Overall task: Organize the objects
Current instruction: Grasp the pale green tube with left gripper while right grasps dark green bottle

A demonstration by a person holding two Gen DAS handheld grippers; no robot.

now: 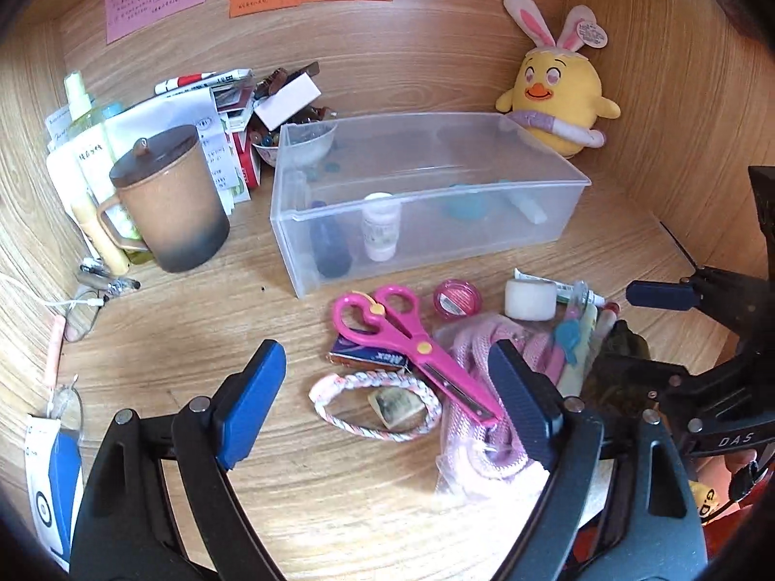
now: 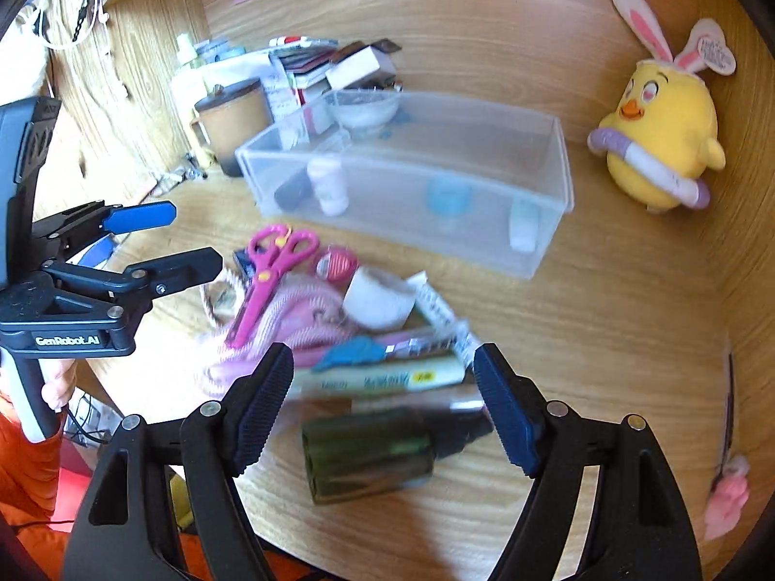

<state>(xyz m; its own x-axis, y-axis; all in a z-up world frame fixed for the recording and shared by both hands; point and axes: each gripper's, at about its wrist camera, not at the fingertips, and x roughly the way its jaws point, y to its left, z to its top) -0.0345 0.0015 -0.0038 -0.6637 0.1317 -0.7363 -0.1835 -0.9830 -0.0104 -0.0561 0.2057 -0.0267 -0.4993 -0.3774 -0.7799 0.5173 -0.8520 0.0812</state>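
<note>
A clear plastic bin [image 1: 533, 222] [image 2: 436, 222] stands mid-desk with a few small bottles inside. In front of it lies a heap: pink scissors [image 1: 426, 344] [image 2: 264, 285], a braided bracelet [image 1: 339, 382], a pink round jar [image 1: 457, 298], a white tape roll [image 1: 530, 298] [image 2: 378, 298] and pink cord [image 1: 484, 440]. My left gripper [image 1: 387, 387] [image 2: 196, 237] hovers open over the bracelet and scissors, gripping nothing. My right gripper [image 2: 385, 387] is open above a dark green bottle [image 2: 368, 450] lying on its side, and its pads do not touch the bottle.
A brown lidded mug [image 1: 169, 203] and a stack of papers and boxes [image 1: 218, 106] fill the back left. A yellow chick plush [image 1: 557, 97] [image 2: 663, 145] leans in the back right corner. Wooden walls close in the desk on three sides.
</note>
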